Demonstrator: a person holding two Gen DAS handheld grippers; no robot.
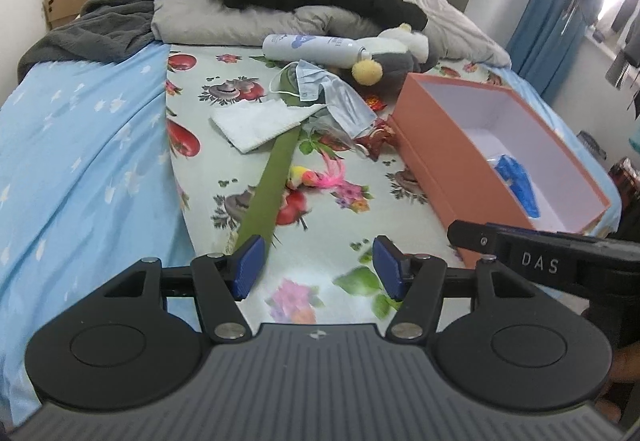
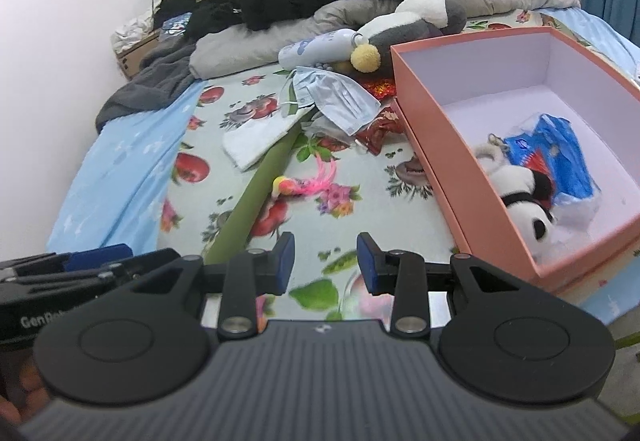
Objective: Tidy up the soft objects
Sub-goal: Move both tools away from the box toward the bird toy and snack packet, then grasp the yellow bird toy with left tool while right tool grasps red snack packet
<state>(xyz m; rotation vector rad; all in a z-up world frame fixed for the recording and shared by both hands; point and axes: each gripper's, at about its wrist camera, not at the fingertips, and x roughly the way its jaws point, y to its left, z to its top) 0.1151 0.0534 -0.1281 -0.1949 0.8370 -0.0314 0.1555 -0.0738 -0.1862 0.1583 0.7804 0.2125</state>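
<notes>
Left tongs: spread, nothing between the blue pads, held above the flowered sheet on the bed. Right tongs: spread less wide, also empty. Landmark: the orange box, open-topped, resting on the bed. Inside the box lie a panda toy and a blue packet. Left of the box, a green strap runs along the sheet, its near end just ahead of the left tongs; a pink feathered bird toy lies beside it. Farther left of the box sits a white cloth; face masks lie between them. Behind the box: a grey-and-white plush toy, apparently touching a white bottle.
</notes>
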